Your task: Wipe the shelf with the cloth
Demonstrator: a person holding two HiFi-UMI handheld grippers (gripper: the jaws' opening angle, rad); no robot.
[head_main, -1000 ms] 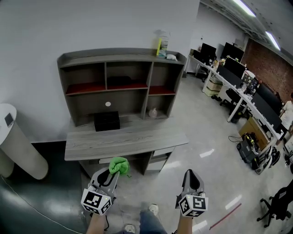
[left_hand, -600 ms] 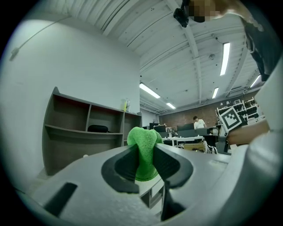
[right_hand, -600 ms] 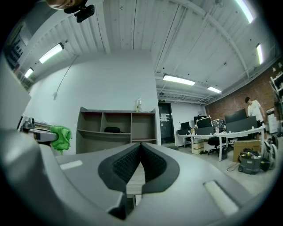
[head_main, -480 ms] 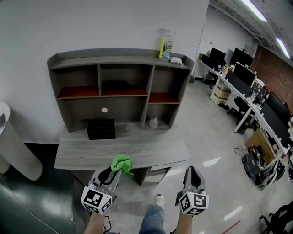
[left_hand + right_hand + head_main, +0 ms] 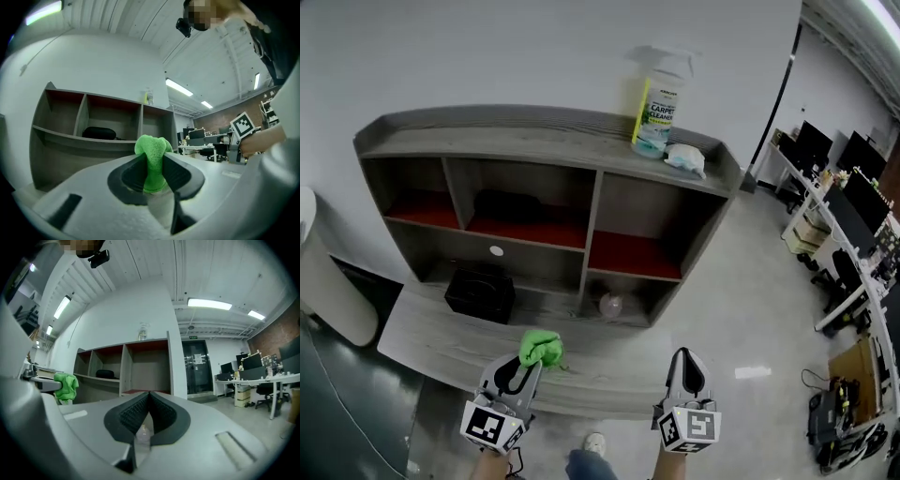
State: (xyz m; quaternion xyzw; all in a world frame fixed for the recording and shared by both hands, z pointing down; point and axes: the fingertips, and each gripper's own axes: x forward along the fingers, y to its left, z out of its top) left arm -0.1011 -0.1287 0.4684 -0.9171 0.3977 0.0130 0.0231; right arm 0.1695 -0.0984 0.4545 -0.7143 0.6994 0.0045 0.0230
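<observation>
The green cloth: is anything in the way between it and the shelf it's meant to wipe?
Nothing visible blocks it. The left gripper holds the cloth near the front edge of the desk. On top of the shelf stand a spray bottle and a white rag.

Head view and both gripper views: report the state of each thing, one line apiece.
left gripper, shut on the green cloth
green cloth, bunched between the jaws, not touching the shelf
right gripper, shut, empty
spray bottle, upright on the shelf top
white rag, crumpled beside the spray bottle
black box, closed, resting on the desk
</observation>
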